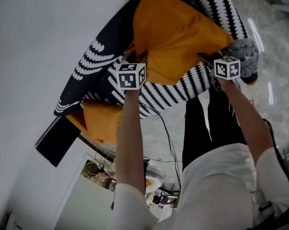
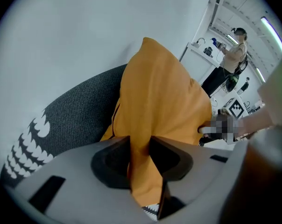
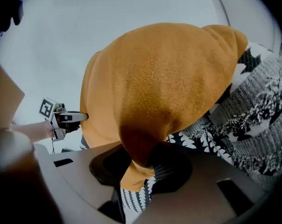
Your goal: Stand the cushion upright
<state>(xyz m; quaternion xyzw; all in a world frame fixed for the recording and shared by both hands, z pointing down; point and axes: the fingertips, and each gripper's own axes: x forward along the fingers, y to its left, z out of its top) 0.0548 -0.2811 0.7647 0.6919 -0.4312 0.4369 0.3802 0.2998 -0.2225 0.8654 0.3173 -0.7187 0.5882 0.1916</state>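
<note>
A white wall [image 1: 44, 37] fills the left of the head view. Against it, running from the upper centre to the lower left, lies a black-and-white patterned seat [image 1: 99, 66]. The orange cushion [image 1: 175, 37] sits at the upper centre, leaning on the patterned fabric with one corner pointing up. A second orange cushion [image 1: 99, 121] shows below the pattern at the lower left. The left gripper [image 2: 140, 157] has its jaws drawn nearly together, pinching a fold of the cushion's lower left edge. The right gripper [image 3: 140, 160], its jaws just as narrow, clamps the cushion's right corner.
</note>
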